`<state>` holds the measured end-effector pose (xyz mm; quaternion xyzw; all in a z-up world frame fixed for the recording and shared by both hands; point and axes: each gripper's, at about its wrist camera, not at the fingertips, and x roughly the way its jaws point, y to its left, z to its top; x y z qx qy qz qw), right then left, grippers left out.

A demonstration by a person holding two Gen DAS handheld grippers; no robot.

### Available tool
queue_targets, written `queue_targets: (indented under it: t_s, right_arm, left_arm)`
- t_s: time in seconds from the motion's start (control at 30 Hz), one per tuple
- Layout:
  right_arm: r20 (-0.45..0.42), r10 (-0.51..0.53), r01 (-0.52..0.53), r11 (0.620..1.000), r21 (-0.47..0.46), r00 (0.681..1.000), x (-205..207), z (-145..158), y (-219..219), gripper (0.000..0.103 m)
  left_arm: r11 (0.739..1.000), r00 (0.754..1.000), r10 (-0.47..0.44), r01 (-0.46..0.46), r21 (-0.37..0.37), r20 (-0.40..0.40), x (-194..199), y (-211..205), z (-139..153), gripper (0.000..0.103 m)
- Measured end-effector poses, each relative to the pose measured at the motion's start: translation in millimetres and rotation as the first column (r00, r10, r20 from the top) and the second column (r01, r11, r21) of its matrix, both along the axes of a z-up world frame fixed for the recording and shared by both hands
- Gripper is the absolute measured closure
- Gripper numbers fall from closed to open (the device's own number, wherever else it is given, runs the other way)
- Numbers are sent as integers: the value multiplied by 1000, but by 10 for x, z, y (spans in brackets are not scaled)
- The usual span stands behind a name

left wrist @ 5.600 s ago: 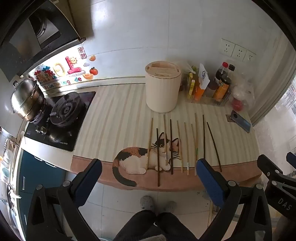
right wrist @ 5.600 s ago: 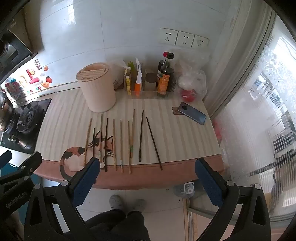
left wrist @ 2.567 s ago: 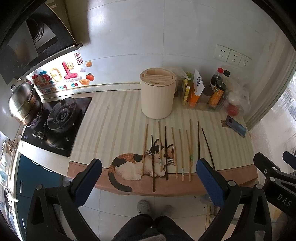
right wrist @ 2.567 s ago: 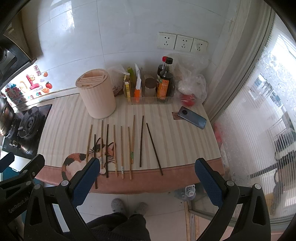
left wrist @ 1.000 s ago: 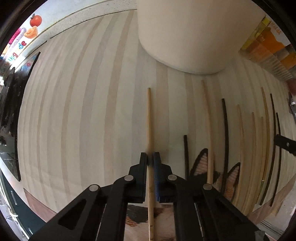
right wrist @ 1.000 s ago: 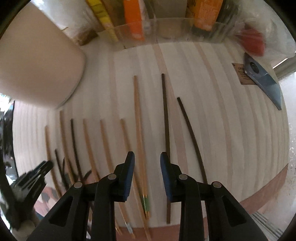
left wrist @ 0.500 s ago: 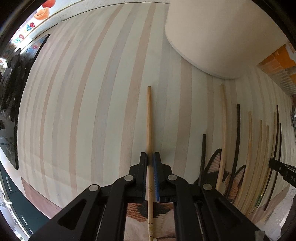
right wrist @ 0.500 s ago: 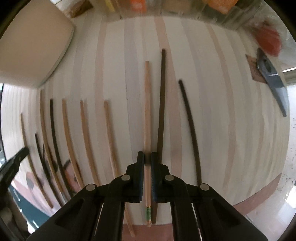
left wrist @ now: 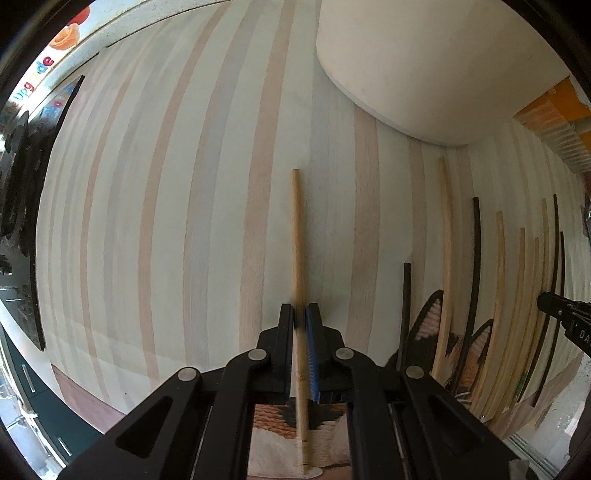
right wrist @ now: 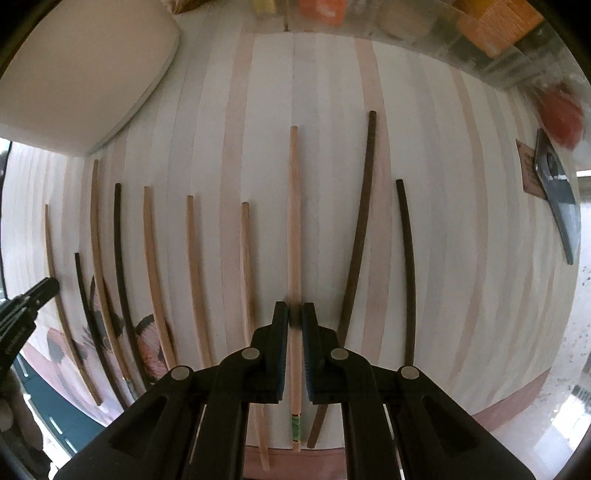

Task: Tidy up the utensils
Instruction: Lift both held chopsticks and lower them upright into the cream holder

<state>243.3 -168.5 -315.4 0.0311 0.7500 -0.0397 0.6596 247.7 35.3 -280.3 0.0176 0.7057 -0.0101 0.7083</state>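
Note:
My left gripper [left wrist: 300,314] is shut on a light wooden chopstick [left wrist: 296,236] that runs straight ahead over the striped mat [left wrist: 166,221]. In the right wrist view my right gripper [right wrist: 294,312] is shut on a light chopstick with a green band [right wrist: 294,206] near its end. Several more chopsticks, light [right wrist: 194,266] and dark [right wrist: 360,221], lie in a row on the mat to both sides. The cream round utensil holder [left wrist: 424,62] stands at the far side. The tip of the right gripper shows at the right edge of the left wrist view.
A stove top [left wrist: 22,177] lies at the left edge. Bottles and packets in a clear tray [right wrist: 461,33] line the back, with a phone [right wrist: 557,192] at the right. The mat's cat picture [left wrist: 454,343] lies under the chopsticks' near ends, close to the counter's front edge.
The right gripper has closed on the green-banded chopstick and shifted it away from the dark one. The left gripper, still shut on its chopstick, has moved left, away from the row.

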Motion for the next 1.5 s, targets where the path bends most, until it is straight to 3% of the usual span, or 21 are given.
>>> queue_targets:
  t_s: [0.2, 0.33, 0.67, 0.87, 1.03, 1.13, 1.3, 1.4, 1.5]
  right_arm:
    - [36, -6, 6, 1000, -9, 999, 121, -262, 22, 96]
    - [53, -54, 51, 997, 66, 997, 22, -168, -144, 96]
    - [177, -15, -9, 990, 137, 984, -279, 280, 7, 96]
    - [289, -7, -52, 979, 195, 957, -332, 796, 86, 96]
    - [394, -10, -90, 968, 235, 919, -154, 1369, -23, 96]
    - [467, -24, -110, 960, 257, 884, -17, 1770, -17, 96]
    - [592, -56, -136, 952, 275, 804, 344, 2423, 64, 96]
    - [660, -74, -132, 957, 257, 748, 608, 2749, 150, 96]
    - [717, -91, -120, 964, 238, 692, 901, 2996, 211, 96]
  left_arm:
    - [1000, 999, 10, -11, 28, 37, -49, -173, -44, 99]
    - [999, 997, 31, -32, 19, 69, -211, -140, 73, 99]
    - [998, 974, 65, -59, -35, 219, -531, -51, 746, 99]
    - [994, 938, 99, -77, -79, 333, -589, 4, 1305, 99]
    - [988, 882, 138, -87, -131, 451, -558, 97, 1868, 99]
    - [983, 833, 158, -80, -167, 529, -477, 120, 2262, 99]
    - [972, 754, 180, -40, -229, 632, -218, 78, 2929, 99]
    - [975, 700, 163, -6, -222, 696, 24, -15, 3276, 99]
    - [974, 672, 153, 20, -224, 725, 354, -69, 3462, 99]
